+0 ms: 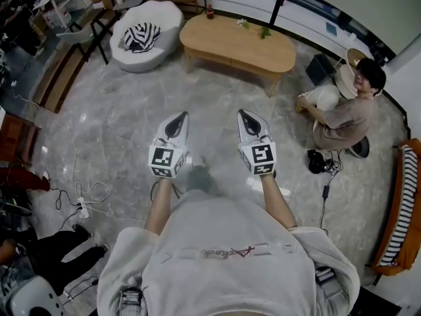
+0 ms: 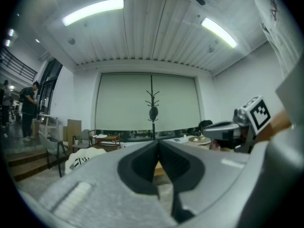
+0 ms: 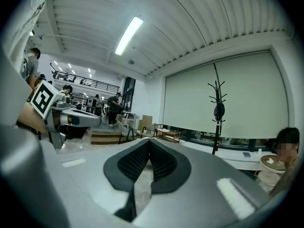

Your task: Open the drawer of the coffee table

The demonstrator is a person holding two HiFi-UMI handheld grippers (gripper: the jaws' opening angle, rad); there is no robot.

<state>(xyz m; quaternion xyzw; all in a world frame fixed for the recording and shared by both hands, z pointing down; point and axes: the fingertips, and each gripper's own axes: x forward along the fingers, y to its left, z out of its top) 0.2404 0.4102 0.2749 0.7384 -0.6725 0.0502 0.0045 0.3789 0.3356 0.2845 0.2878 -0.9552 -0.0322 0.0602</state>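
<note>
The oval light-wood coffee table (image 1: 238, 41) stands across the room, well ahead of both grippers; I cannot make out a drawer front on it from here. My left gripper (image 1: 179, 119) and right gripper (image 1: 246, 117) are held side by side at waist height over the marble floor, both pointing toward the table. Each is shut with nothing between its jaws. In the left gripper view the jaws meet at the tips of the left gripper (image 2: 158, 144), and a sliver of the table (image 2: 159, 171) shows below them. In the right gripper view the right gripper (image 3: 149, 142) is likewise shut and empty.
A white armchair (image 1: 146, 33) with a striped cushion sits left of the table. A person (image 1: 342, 114) sits on the floor at the right beside a dark bag (image 1: 320, 161). Cables and a power strip (image 1: 83, 206) lie at the left. An orange striped seat (image 1: 398, 206) stands far right.
</note>
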